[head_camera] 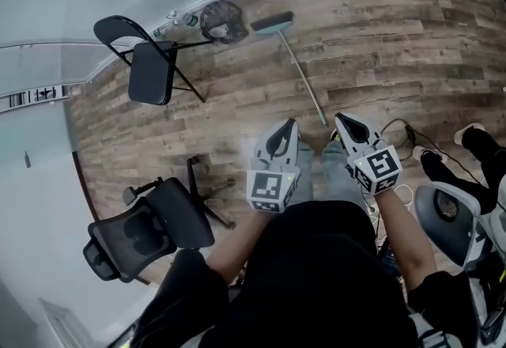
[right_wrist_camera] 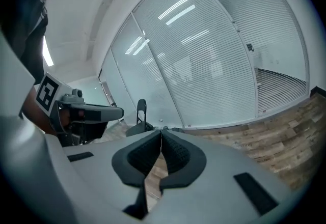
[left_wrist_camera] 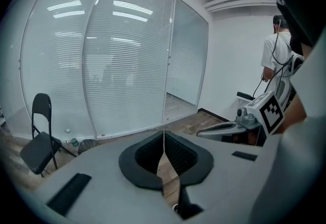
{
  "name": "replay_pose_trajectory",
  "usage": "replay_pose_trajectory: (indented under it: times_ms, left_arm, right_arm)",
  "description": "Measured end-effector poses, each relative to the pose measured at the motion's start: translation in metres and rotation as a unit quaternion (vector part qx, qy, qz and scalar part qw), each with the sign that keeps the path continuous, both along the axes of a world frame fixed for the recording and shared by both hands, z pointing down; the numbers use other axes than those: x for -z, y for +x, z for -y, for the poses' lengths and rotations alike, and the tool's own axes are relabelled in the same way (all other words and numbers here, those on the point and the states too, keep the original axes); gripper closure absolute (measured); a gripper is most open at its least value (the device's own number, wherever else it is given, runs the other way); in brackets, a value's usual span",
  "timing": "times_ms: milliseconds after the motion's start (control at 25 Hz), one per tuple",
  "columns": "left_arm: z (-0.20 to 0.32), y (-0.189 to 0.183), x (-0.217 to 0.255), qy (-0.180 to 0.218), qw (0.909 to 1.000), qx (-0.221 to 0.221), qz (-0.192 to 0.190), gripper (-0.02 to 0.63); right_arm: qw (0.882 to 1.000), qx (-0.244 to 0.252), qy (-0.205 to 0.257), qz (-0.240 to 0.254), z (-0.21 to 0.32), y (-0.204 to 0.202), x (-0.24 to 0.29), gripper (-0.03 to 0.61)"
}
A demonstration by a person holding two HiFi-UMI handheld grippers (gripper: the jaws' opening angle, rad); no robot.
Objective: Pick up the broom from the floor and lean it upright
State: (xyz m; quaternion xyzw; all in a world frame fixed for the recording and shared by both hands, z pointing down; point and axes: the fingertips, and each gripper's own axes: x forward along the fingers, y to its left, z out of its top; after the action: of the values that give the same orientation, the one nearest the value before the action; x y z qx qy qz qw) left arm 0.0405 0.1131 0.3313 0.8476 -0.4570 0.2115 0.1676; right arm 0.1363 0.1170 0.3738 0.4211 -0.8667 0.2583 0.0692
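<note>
The broom (head_camera: 299, 69) lies flat on the wooden floor, its teal head (head_camera: 272, 21) near the glass wall and its thin handle running toward me. My left gripper (head_camera: 289, 126) and right gripper (head_camera: 340, 119) hover side by side above the handle's near end, both shut and empty. In the left gripper view the left gripper (left_wrist_camera: 163, 134) has its pads pressed together, and the right gripper (left_wrist_camera: 224, 127) shows at the right. The right gripper view shows the right gripper (right_wrist_camera: 161, 132) shut too, with the left gripper (right_wrist_camera: 91, 113) beside it.
A black folding chair (head_camera: 150, 62) stands by the glass wall, with a dark mesh basket (head_camera: 222, 20) and small bottles (head_camera: 175, 22) next to it. A black office chair (head_camera: 150, 228) lies at my left. A person's feet (head_camera: 466, 137), cables (head_camera: 399, 133) and another chair (head_camera: 447, 216) are at the right.
</note>
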Motion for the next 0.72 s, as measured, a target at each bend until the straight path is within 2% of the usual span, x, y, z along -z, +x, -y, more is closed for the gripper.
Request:
replay_pose_trajectory:
  times_ms: [200, 400, 560, 720]
  left_arm:
    - [0.010, -0.018, -0.024, -0.027, 0.9994, 0.019, -0.008, 0.591]
    - [0.028, -0.029, -0.065, -0.047, 0.9988, 0.009, -0.013, 0.591]
    - [0.041, -0.045, -0.117, -0.074, 0.9968, 0.017, -0.026, 0.591]
    - [0.047, -0.076, -0.185, -0.105, 0.9927, 0.048, -0.035, 0.591]
  right_arm:
    - [0.998, 0.029, -0.043, -0.043, 0.004, -0.017, -0.050, 0.560]
    - [0.990, 0.068, -0.097, -0.081, 0.009, -0.036, -0.105, 0.560]
    - [0.979, 0.085, -0.146, -0.112, 0.010, -0.048, -0.166, 0.559]
    - [0.969, 0.100, -0.179, -0.134, 0.010, -0.071, -0.239, 0.558]
